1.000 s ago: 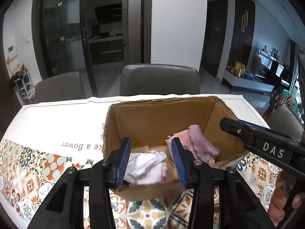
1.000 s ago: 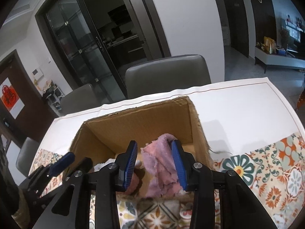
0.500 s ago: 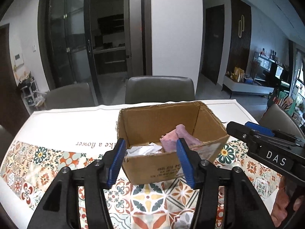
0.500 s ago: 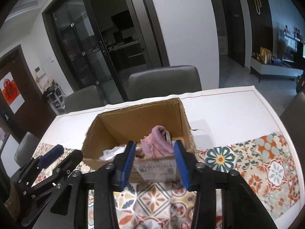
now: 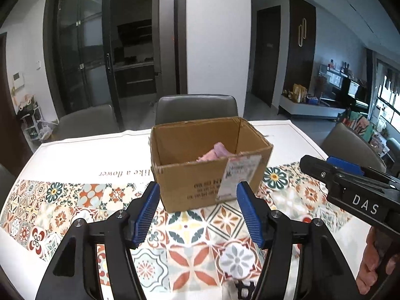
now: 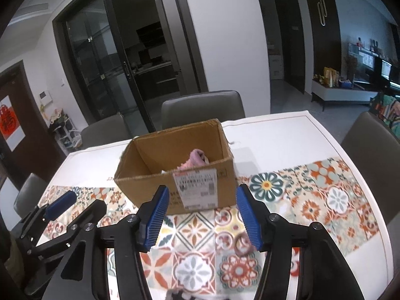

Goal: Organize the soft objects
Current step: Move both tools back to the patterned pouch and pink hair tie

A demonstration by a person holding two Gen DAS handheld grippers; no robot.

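An open cardboard box [image 5: 197, 182] stands on the patterned tablecloth; it also shows in the right wrist view [image 6: 150, 187]. A pink cloth [image 5: 216, 153] lies inside it, also seen in the right wrist view [image 6: 196, 158], with a bit of white cloth [image 6: 163, 171] beside it. My left gripper [image 5: 196, 215] is open and empty, held back from the box's near side. My right gripper [image 6: 201, 216] is open and empty, also short of the box. A dark patterned soft item [image 5: 240, 287] lies at the bottom edge under the left gripper. A brown hair-tie ring [image 6: 242, 245] lies on the cloth by the right finger.
The table [image 5: 75, 150] has a white far half and tiled-pattern near half. Grey chairs [image 5: 196, 107] stand behind it, another at the right [image 6: 370, 140]. The right gripper body shows in the left wrist view [image 5: 350, 187]; the left one shows in the right wrist view [image 6: 62, 215].
Both grippers have pulled back and up from inside the box, leaving the white and pink cloths in it. The box now sits farther away in both views.
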